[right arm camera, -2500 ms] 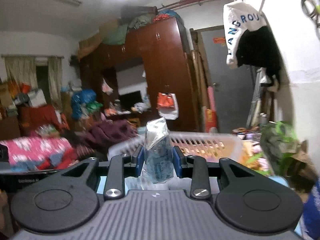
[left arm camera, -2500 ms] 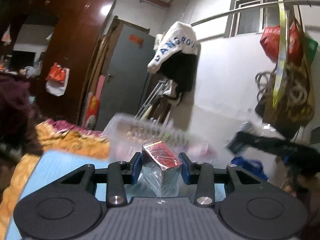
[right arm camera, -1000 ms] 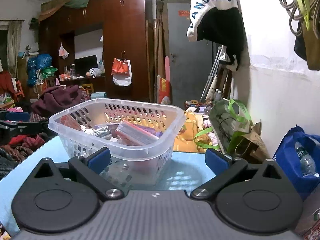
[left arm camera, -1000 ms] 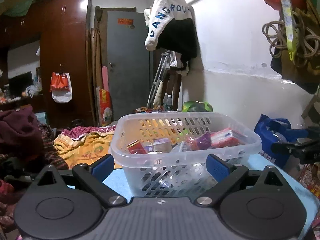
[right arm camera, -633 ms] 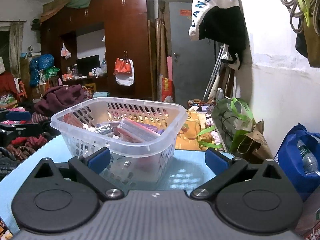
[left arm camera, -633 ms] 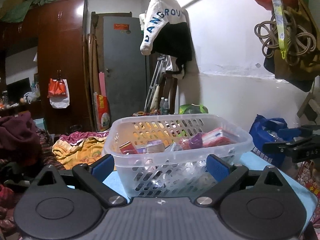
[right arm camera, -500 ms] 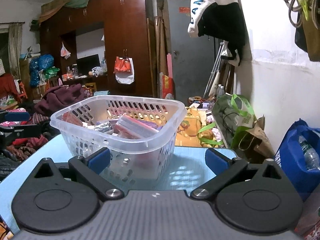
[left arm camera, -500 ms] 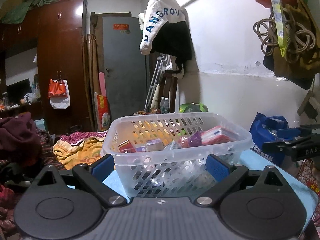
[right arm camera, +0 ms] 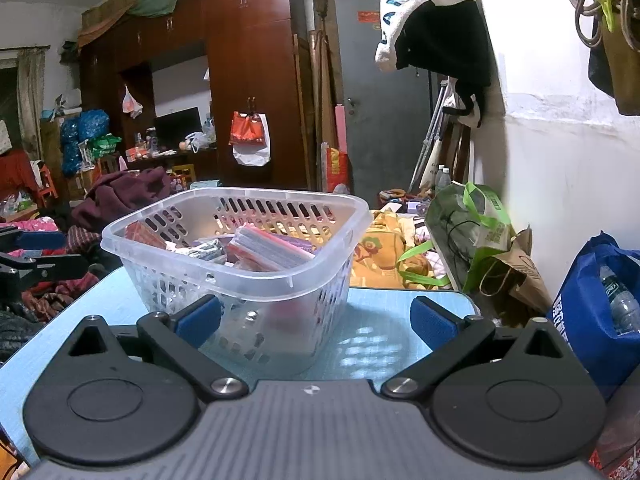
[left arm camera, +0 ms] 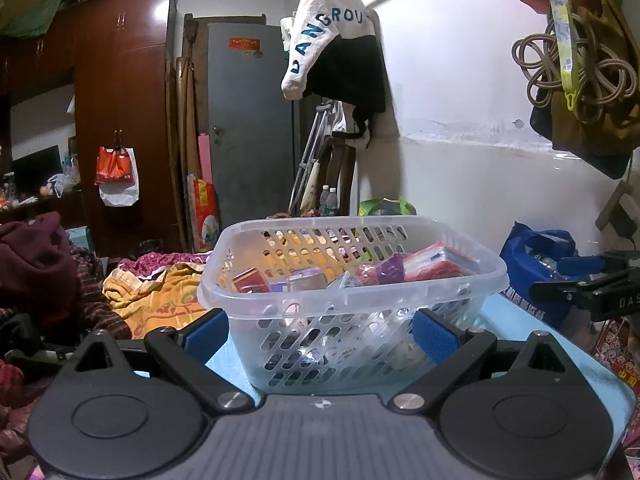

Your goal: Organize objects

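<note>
A clear slotted plastic basket stands on the light blue table and holds several small wrapped packs, among them a red one and a pink-red one. My left gripper is open and empty, low over the table just in front of the basket. My right gripper is open and empty, in front of the basket's right corner. The right gripper also shows at the right edge of the left wrist view. The left gripper also shows at the left edge of the right wrist view.
A blue bag with a bottle and a green and a brown bag stand right of the table by the white wall. Clothes and blankets lie beyond the table's far edge. A wardrobe and a grey door are behind.
2.5 s ago each gripper was shut on a small pack near the basket. Both packs were let go; both grippers are now open and drawn back, barely shifting in the last second.
</note>
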A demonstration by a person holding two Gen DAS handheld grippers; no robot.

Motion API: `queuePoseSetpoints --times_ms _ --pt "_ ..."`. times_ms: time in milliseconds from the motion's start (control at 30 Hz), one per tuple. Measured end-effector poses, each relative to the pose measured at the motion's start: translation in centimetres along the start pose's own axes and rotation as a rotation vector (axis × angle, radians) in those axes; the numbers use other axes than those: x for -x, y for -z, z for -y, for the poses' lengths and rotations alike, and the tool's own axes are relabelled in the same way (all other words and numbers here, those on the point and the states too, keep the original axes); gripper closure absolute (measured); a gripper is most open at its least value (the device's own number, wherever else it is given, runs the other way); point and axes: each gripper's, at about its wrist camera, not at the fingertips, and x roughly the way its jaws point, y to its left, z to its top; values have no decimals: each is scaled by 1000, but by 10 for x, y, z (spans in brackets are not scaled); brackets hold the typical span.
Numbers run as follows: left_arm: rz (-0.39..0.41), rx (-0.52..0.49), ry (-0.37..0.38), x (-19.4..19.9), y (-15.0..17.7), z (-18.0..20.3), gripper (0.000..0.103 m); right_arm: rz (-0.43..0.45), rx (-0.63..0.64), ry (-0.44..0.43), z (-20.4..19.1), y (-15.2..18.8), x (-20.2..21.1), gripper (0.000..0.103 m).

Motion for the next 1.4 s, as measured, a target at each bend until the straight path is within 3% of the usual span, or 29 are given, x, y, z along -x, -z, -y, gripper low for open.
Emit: queuePoseSetpoints --times_ms 1400 --pt "-28 43 12 -5 6 2 3 2 -44 -7 14 11 2 0"
